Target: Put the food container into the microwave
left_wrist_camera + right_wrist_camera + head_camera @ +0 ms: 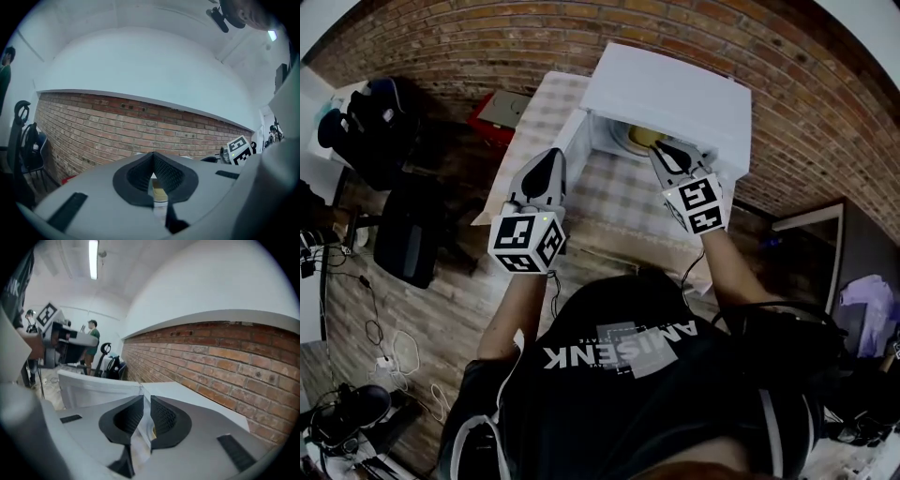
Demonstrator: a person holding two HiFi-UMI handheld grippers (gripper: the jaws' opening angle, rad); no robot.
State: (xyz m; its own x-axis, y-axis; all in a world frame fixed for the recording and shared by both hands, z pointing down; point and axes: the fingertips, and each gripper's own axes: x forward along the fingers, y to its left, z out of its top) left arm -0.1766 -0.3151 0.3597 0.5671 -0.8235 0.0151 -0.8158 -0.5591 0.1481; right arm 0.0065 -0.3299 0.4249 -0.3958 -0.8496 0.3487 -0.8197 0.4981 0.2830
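Food container [643,135] lies inside the open cavity of the microwave [675,89], at the far side of the desk [609,211]. It is yellowish and mostly hidden, so I cannot tell its long axis. Right tool [664,153] is the nearer one. Its tips are at the cavity mouth, touching the container's near-right edge, jaws almost closed w/ a thin pale strip btw. them, prob. the container rim. Left tool [551,161] is closed on nothing, left of the opened door [570,141], apart from the container. Next, I judge: release and pull the right tool back to the near side. Cavity roof and door edge stand closest in the way.
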